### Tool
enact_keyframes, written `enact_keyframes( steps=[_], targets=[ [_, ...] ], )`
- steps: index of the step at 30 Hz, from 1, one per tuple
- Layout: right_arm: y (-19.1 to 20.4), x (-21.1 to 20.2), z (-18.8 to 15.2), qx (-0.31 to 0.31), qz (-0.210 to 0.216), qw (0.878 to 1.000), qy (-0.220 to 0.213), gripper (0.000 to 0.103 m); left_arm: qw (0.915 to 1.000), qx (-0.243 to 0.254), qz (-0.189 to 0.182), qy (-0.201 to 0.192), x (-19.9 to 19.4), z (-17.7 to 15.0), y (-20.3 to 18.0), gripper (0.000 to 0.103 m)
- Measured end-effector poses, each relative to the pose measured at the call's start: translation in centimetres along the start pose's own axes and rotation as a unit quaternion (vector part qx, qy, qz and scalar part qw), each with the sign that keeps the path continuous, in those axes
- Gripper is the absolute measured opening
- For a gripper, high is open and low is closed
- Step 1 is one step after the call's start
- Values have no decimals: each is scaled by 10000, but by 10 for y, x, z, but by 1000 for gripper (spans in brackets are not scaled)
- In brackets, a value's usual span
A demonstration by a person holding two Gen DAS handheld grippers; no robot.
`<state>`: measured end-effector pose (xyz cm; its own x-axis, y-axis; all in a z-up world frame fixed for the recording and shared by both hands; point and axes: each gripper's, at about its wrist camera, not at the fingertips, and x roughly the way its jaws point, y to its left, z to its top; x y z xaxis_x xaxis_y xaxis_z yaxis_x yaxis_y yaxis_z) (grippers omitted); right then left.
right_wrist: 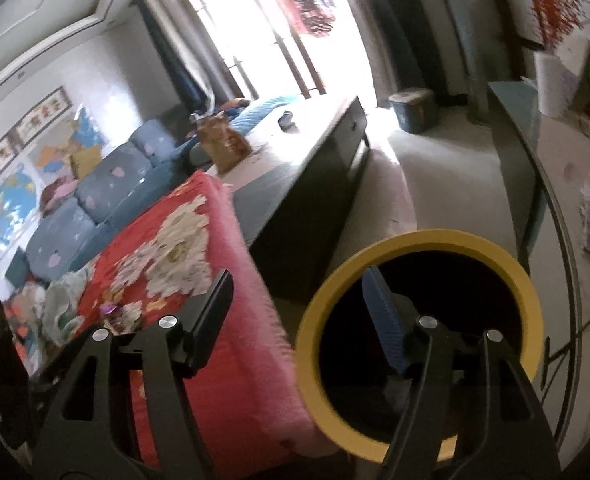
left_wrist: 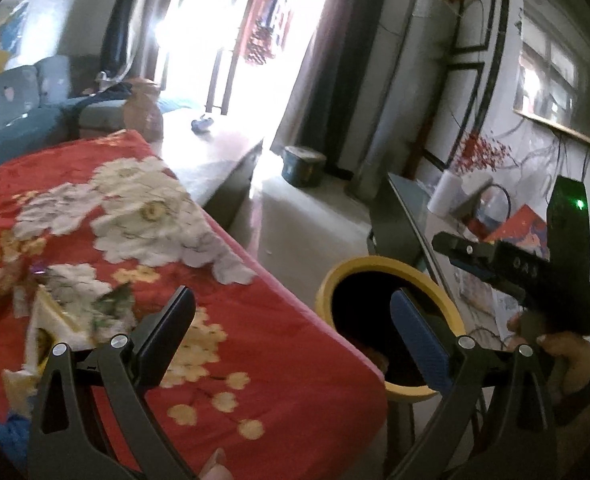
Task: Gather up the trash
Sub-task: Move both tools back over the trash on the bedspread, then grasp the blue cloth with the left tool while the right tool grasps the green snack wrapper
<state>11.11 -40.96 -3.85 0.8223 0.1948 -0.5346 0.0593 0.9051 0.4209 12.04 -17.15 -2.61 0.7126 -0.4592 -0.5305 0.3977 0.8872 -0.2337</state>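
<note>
Left wrist view shows our open, empty left gripper (left_wrist: 291, 326); crumpled wrappers (left_wrist: 55, 304) at nine o'clock look light and soft, so we pinch a raised fold.

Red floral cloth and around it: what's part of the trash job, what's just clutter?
Job:
yellow-rimmed bin
wrappers on the cloth
left gripper, open, empty
right gripper, open, empty

Clutter:
brown paper bag
blue tub
paper roll
sofa

Both wrist views close, sharing yellow bin (left_wrist: 391, 320) (right_wrist: 419, 344), red cloth (left_wrist: 215, 300) (right_wrist: 231, 320).
</note>
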Motion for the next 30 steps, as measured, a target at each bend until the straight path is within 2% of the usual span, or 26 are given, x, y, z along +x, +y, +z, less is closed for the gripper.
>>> enact_keyframes(
  steps=[10, 19, 24, 30],
  targets=[
    [59, 6, -6, -664, 426, 9965, 264, 63, 9979, -302, 320, -479, -45, 6, 38, 95],
    [118, 16, -23, -1298, 829, 9864, 574, 63, 9934, -565, 686, -723, -80, 5, 75, 95],
    [145, 25, -33, -1534, 1008, 9801, 758, 63, 9906, -589, 936, -809, -98, 3, 96, 95],
    [173, 41, -38, -1724, 1117, 9746, 896, 63, 9875, -672, 1245, -694, -113, -4, 127, 95]
  ],
)
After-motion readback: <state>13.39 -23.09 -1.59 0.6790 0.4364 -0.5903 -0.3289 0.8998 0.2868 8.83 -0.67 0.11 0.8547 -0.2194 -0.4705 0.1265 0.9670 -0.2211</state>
